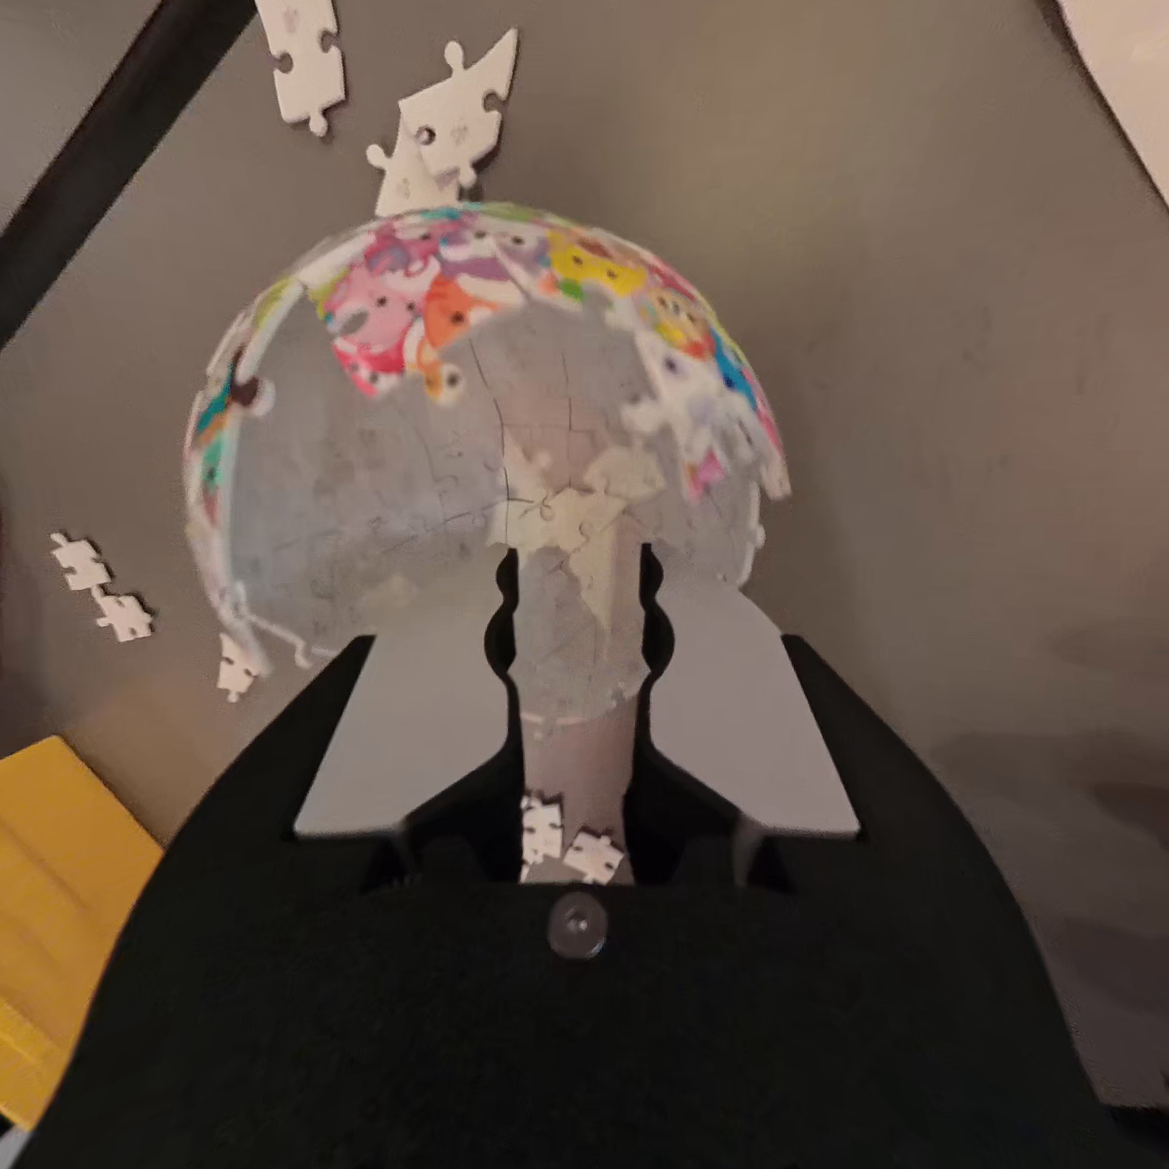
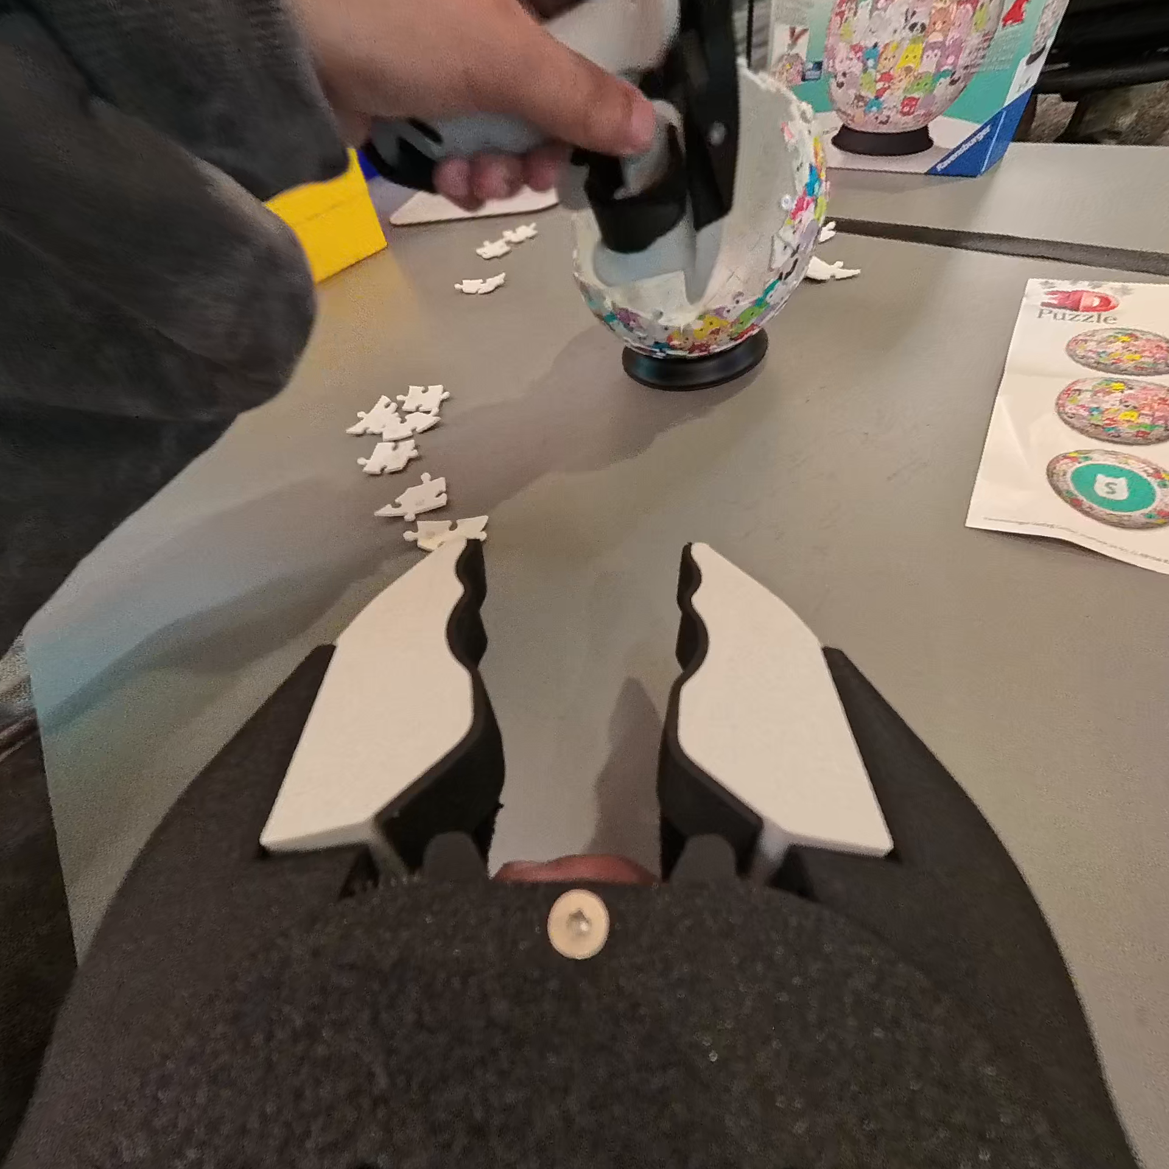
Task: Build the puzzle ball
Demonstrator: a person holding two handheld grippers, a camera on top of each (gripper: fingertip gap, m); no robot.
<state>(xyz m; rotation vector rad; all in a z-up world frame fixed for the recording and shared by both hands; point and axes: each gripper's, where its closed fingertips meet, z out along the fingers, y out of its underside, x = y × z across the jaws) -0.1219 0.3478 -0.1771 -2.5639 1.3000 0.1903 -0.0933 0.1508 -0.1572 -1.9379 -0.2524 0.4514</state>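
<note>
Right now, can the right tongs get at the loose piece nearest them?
Probably yes. The right tongs are open and empty, and the nearest loose piece lies flat on the grey table just ahead-left of the left fingertip, nothing between.

Grey table (image 2: 791,506): loose white pieces (image 2: 398,424), ball stand (image 2: 696,367), leaflet (image 2: 1075,411), box (image 2: 936,82).

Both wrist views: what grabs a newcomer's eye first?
The half-built colourful puzzle ball on its black ring stand at table centre, with the left gripper reaching down inside the open shell. Then the trail of loose white puzzle pieces on the grey table, ahead of the right gripper's parted, empty fingers.
</note>
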